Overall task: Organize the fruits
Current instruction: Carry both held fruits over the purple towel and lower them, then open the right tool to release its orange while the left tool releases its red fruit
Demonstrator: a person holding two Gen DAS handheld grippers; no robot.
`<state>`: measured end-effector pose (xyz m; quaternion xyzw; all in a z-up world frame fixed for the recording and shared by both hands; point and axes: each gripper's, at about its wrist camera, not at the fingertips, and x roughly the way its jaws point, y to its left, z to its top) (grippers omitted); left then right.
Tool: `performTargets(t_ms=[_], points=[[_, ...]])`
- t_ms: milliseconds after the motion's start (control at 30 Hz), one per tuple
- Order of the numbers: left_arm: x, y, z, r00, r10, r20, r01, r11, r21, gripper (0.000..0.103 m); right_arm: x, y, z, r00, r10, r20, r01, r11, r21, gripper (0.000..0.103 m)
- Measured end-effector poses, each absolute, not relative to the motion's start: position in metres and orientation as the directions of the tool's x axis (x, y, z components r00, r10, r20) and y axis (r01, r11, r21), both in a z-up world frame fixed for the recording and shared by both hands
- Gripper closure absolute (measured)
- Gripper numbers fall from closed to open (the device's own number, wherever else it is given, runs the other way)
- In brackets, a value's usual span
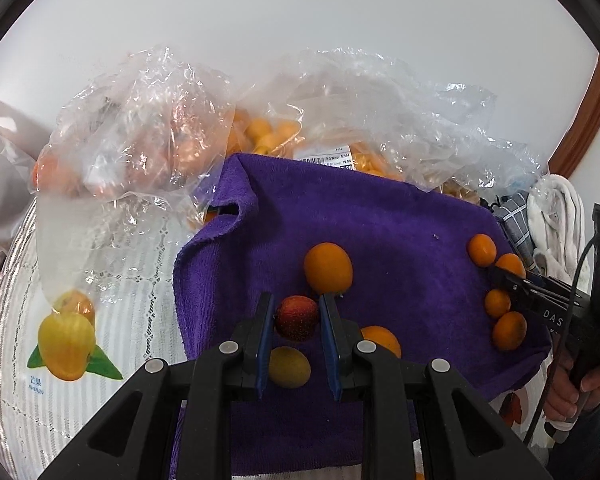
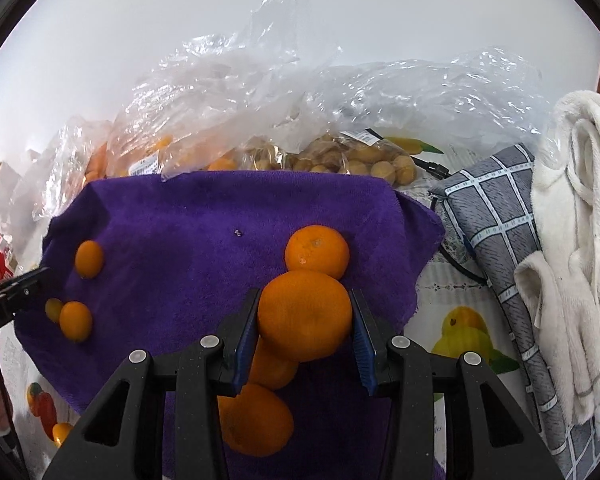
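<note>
Above a purple towel (image 2: 204, 216) dotted with fruit, the right gripper (image 2: 305, 320) clamps a mandarin (image 2: 305, 316) beside two others, while the left gripper (image 1: 297, 320) pinches a small red fruit (image 1: 297, 317). Best practice: lower each gently beside its kind before releasing.

Bright, even light; fisheye-warped edges.
</note>
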<state>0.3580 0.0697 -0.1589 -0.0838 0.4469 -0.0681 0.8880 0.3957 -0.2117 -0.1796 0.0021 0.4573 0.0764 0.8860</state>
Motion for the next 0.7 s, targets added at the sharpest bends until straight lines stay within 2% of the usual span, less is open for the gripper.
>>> performTargets(t_ms=[300,367,433,700], points=[[0.362,0.064,-0.173,0.559,-0.197,-0.806,0.046,0.977,-0.207,0.081,0.397,-0.21,-0.189,0.553,0.133,-0.822,-0.139,0.988,0.066,0.06],[0.362,0.061,-0.175,0.557,-0.19,-0.808,0.048,0.979,-0.197,0.081,0.396,-0.21,-0.188,0.55,0.138,-0.824,-0.15,0.987,0.064,0.056],[0.361,0.059,-0.176,0.557,-0.188,-0.809,0.055,0.98,-0.19,0.081,0.393,-0.207,-0.186,0.555,0.135,-0.821,-0.161,0.986,0.053,0.045],[0.359,0.057,-0.173,0.531,-0.204,-0.822,0.053,0.977,-0.208,0.075,0.371,-0.201,-0.167,0.583,0.099,-0.807,-0.157,0.988,0.008,0.036]])
